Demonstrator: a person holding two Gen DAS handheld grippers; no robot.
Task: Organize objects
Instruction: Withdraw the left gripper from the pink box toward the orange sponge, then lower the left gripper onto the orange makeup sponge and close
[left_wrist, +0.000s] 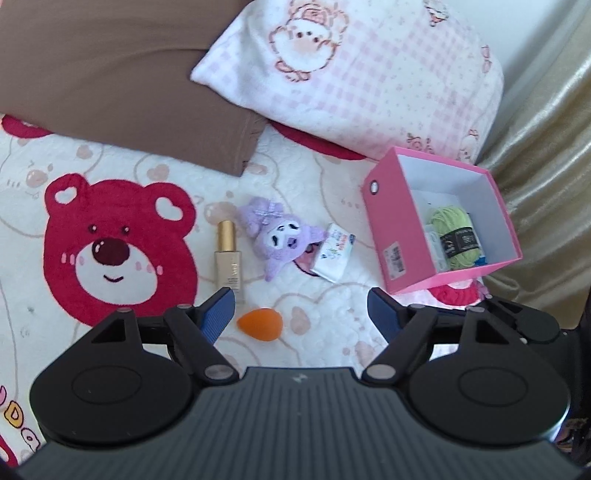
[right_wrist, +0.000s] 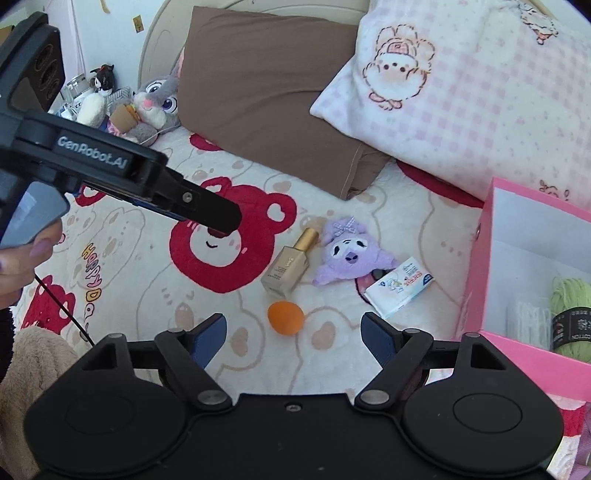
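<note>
Both grippers hang empty over the bed: the left gripper (left_wrist: 301, 308) has its jaws spread with nothing between the pads, and the right gripper (right_wrist: 293, 332) likewise stands spread and bare. 4 loose things lie on the blanket (left_wrist: 332, 332) in a short row: an orange sponge (left_wrist: 257, 322) nearest, a gold-capped bottle (left_wrist: 229, 254) lying flat, a purple plush (left_wrist: 279, 238) just right of it, and a small white packet (left_wrist: 332, 254) touching the plush's lower side. The pink box (left_wrist: 391, 229) sits at the right, open side up, with green yarn (left_wrist: 452, 236) already inside, so the job looks partly done and the likely step is picking 1 more item. The sponge seems the easy choice, since it lies apart from the rest and sits almost between the left jaws in the left view. It is soft and rounded, so I would come down over it, close across its wider middle and squeeze only lightly, or it may pop out sideways. The bottle lies close behind it, with the left pad nearly over its base, so keep that finger clear of it. Open blanket lies in front of and to the left of the row. To the right the box wall stands tall and tilted, so any carry must rise over its near rim; the brown pillow (right_wrist: 266, 92) and checked pillow (right_wrist: 461, 103) close off the far side.
</note>
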